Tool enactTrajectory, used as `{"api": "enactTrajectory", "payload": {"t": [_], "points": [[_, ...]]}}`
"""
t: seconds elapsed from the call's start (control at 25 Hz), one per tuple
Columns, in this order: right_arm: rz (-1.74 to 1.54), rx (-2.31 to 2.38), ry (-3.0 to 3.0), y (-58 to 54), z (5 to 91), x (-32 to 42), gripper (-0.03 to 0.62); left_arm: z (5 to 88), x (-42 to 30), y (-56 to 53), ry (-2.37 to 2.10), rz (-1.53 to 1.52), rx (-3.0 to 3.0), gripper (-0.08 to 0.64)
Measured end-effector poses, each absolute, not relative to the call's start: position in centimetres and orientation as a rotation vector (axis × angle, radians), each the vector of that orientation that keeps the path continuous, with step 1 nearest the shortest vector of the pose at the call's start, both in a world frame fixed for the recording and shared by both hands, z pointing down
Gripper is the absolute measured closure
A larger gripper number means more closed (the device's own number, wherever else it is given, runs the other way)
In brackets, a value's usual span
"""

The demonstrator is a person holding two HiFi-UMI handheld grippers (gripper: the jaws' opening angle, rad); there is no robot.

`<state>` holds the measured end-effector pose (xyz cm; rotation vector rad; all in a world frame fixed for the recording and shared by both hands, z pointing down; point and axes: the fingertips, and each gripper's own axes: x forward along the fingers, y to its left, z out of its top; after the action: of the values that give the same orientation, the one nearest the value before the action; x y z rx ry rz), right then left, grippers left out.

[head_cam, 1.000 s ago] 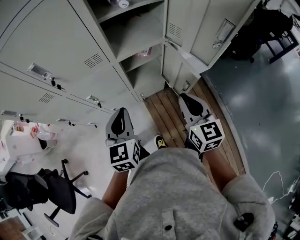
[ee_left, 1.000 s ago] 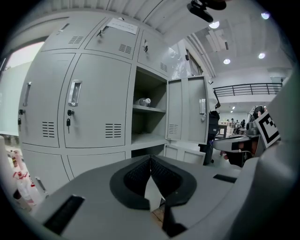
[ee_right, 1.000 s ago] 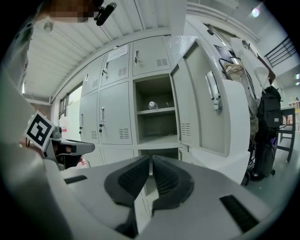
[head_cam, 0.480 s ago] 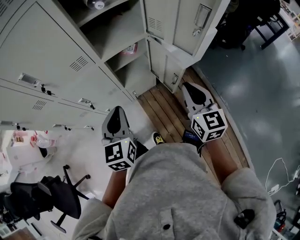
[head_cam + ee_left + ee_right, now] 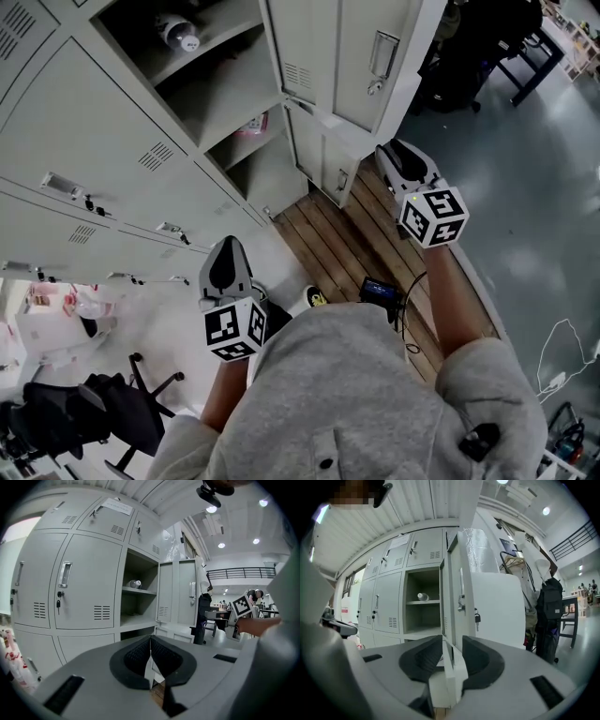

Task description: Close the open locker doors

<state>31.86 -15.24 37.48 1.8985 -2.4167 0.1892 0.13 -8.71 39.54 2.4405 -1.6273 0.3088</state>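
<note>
A grey locker bank fills the left and top of the head view. One column stands open. Its upper door [image 5: 361, 52] and lower door [image 5: 321, 155] both swing out to the right. A bottle [image 5: 176, 31] lies on the upper shelf. My right gripper [image 5: 394, 155] is raised close to the open doors. In the right gripper view its jaws [image 5: 452, 641] stand slightly apart, with the white edge of the lower door [image 5: 451, 667] in line between them; contact is unclear. My left gripper [image 5: 228, 258] hangs lower, in front of shut lockers. Its pads [image 5: 150, 641] meet with nothing held.
A strip of wooden floor [image 5: 337, 239] runs along the locker base. A black office chair [image 5: 89, 403] stands at the lower left, and a dark bag [image 5: 469, 56] hangs beyond the doors. A pink item [image 5: 255, 122] lies in the lower compartment. A white cable [image 5: 555, 361] trails on the grey floor.
My right gripper has risen and moved forward toward the open doors. My left gripper has stayed low near my body. The view has shifted, so more of the open upper compartment shows.
</note>
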Motion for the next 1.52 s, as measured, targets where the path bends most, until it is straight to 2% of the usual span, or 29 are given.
{"api": "enactTrajectory", "payload": {"t": [0.52,1.04,1.24,1.52], "points": [[0.197,1.791,-2.596,-21.3,35.0,36.7,0.46,39.8,-3.0,-8.5,-1.739,0.313,2.347,0.548],[0.152,1.502,-2.722,-20.9,35.0,34.4,0.463,39.6,-2.4,-9.1,-1.742,0.309,2.358,0.549],[0.13,1.562,-2.736,-20.8,34.5,36.1,0.463,39.6,-2.1,-9.5,-1.735,0.301,2.363,0.549],[0.066,1.335,-2.802,-19.3,34.6,32.4,0.474,39.9,-1.6,-9.4,-1.723,0.3,2.363,0.549]]}}
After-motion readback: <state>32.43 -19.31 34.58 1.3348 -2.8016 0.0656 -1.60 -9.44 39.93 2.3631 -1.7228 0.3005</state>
